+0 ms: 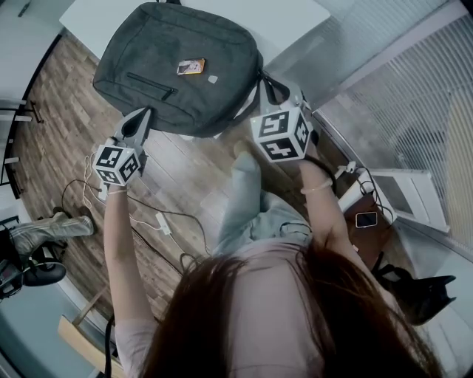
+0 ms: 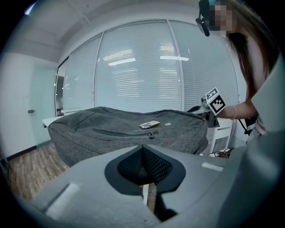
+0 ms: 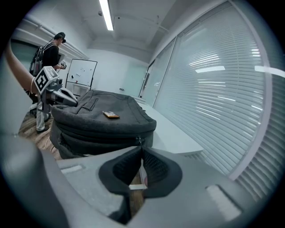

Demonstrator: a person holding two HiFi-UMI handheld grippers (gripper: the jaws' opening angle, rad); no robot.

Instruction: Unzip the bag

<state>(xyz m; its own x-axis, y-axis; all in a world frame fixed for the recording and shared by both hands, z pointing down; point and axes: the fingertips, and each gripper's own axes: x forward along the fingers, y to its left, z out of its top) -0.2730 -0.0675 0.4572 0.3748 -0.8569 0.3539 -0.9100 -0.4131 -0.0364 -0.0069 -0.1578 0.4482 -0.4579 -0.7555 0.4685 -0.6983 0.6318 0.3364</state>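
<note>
Head view: grey backpack (image 1: 162,52) lies flat on the corner of a white table (image 1: 295,18), its near edge overhanging the wood floor (image 1: 185,173). A small yellow label (image 1: 191,66) sits on its upper face. Left gripper (image 1: 142,117) points at the backpack's near left edge. Right gripper (image 1: 275,92) points at the near right corner, by the dark straps. A phone (image 1: 366,219) lies on a brown surface at right.

Left gripper view: jaws pressed together, nothing between them. The tips are level with the backpack's near side; contact cannot be judged. The pocket zipper (image 2: 122,132) on the upper face is closed, with its pull (image 2: 152,134) at the right end.

Right gripper view: jaws together, tips meeting directly below the main zipper slider (image 3: 140,141) at the backpack's corner. Whether they pinch its pull cannot be told. The main zipper line running left from the slider is closed.
</note>
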